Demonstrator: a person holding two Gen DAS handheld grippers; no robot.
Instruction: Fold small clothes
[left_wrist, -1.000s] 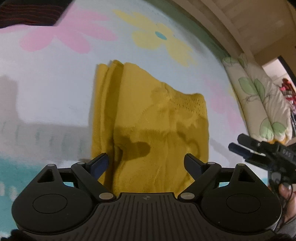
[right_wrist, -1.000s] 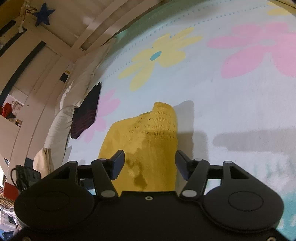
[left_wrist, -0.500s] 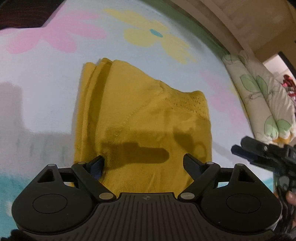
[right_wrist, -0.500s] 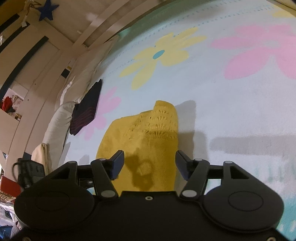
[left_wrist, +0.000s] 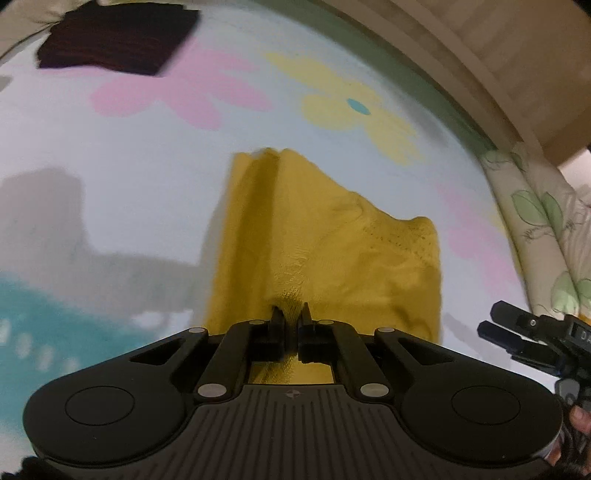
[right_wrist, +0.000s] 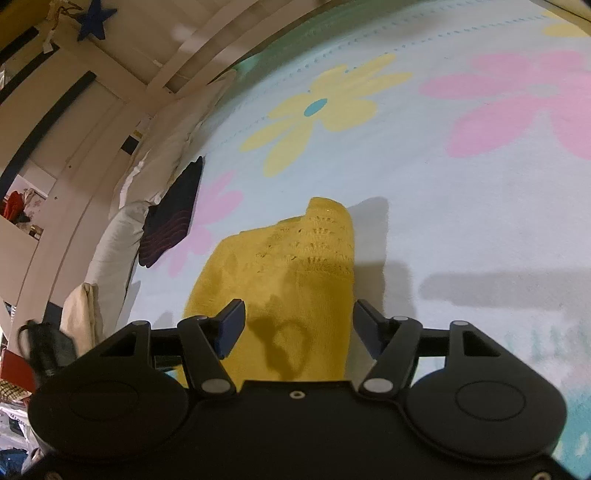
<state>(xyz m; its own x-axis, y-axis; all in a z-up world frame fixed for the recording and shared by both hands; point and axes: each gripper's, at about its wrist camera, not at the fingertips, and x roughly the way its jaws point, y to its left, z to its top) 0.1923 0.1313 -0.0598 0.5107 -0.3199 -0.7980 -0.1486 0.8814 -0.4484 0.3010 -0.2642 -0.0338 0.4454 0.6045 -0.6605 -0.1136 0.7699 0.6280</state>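
One yellow knit garment lies part-folded on the pale flowered blanket. The left gripper has its two fingers pressed together, pinching a raised tuck of the yellow fabric at the near edge. The right gripper hovers over the garment's other end, its two fingers spread, widening a little, with cloth below them but nothing pinched. One dark striped folded garment sits well apart, next to two pillows at the blanket's edge.
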